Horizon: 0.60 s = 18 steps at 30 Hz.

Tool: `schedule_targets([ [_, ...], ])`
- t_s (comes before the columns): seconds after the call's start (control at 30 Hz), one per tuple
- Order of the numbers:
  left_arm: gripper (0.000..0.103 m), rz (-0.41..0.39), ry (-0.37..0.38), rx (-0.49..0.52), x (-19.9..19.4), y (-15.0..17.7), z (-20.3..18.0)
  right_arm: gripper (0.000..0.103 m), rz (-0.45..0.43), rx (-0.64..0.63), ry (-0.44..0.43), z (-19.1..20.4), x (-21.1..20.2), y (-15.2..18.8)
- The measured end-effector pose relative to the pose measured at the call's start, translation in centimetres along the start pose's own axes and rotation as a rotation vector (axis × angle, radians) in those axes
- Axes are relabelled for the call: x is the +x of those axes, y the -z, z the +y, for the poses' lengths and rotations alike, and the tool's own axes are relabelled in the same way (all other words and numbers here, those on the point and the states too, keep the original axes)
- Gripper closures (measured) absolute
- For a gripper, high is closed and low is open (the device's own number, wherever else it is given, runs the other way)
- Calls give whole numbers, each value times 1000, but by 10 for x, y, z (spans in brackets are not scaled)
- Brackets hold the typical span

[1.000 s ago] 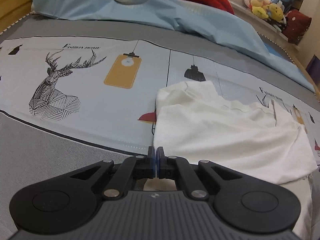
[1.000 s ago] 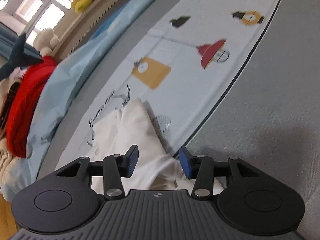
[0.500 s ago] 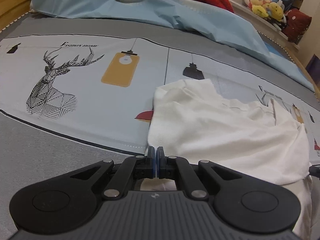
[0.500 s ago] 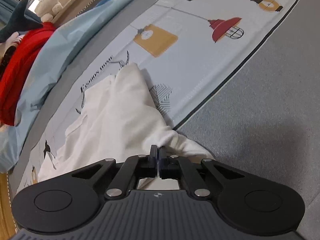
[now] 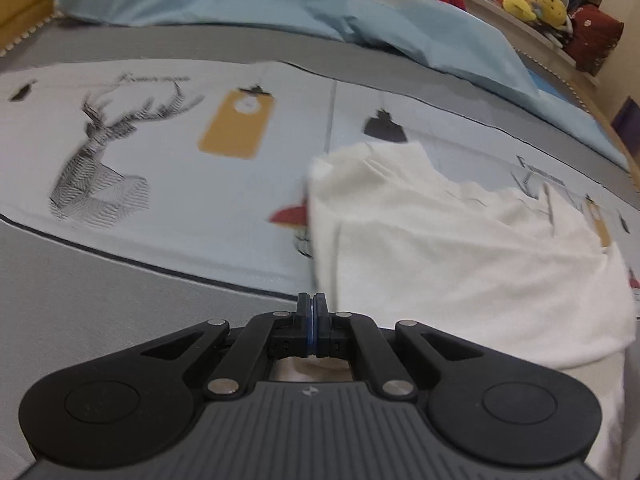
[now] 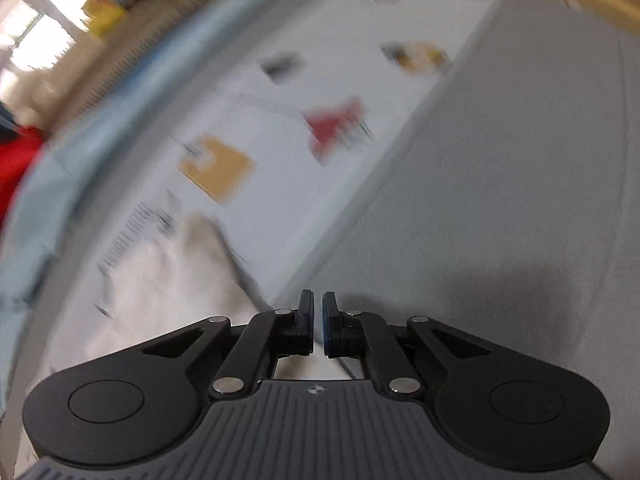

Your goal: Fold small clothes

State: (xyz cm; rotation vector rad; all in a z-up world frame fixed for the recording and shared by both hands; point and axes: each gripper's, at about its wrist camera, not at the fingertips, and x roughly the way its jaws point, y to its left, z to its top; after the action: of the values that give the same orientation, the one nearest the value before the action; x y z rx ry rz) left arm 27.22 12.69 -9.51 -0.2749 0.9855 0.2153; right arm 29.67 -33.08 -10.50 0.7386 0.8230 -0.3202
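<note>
bedsheet (image 5: 224, 236), white garment (image 5: 460, 256) beside left gripper (image 5: 311, 312)

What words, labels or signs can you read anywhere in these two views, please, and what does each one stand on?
No text can be read for certain.
Line of print above the deer drawing on the bedsheet: blurred, unreadable.
Second line of print on the bedsheet, beyond the white garment: partly covered and blurred, unreadable.
Dark print on the bedsheet in the right wrist view: smeared, unreadable.
Small emblem on each gripper body: a mark, no letters.
</note>
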Motion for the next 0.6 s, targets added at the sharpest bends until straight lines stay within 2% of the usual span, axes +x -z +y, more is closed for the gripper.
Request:
schedule_targets([
  [0.07,103,20,30,-28,1,-2,7,93,-22,-67,-122,13,-1,-1],
  [0.1,103,12,43,-42,-1,-3,9,83,12,-103,-181,19,5,1],
  [0.17,103,-32,88,-49,-9,-5,7,79,99,-132,-218,24,22,8],
  [0.2,103,-54,125,-43,-12,-6,4,79,147,-146,-196,23,34,11],
  [0.27,100,-58,186,-17,-13,-5,-4,79,198,-158,-76,12,54,17],
  [0.3,99,-38,201,8,-9,-4,-10,86,194,-134,-67,5,58,17],
  [0.33,98,-8,191,39,-4,-2,-15,92,179,-107,-57,-1,57,14],
  [0.37,97,30,158,71,4,1,-19,93,155,-116,-8,-2,53,12],
  [0.43,97,92,68,108,18,7,-22,85,86,-150,114,1,42,8],
  [0.5,97,70,71,69,16,2,-16,85,38,-91,57,-4,35,2],
  [0.6,97,9,130,18,4,-5,-11,85,35,-84,-120,1,34,0],
])
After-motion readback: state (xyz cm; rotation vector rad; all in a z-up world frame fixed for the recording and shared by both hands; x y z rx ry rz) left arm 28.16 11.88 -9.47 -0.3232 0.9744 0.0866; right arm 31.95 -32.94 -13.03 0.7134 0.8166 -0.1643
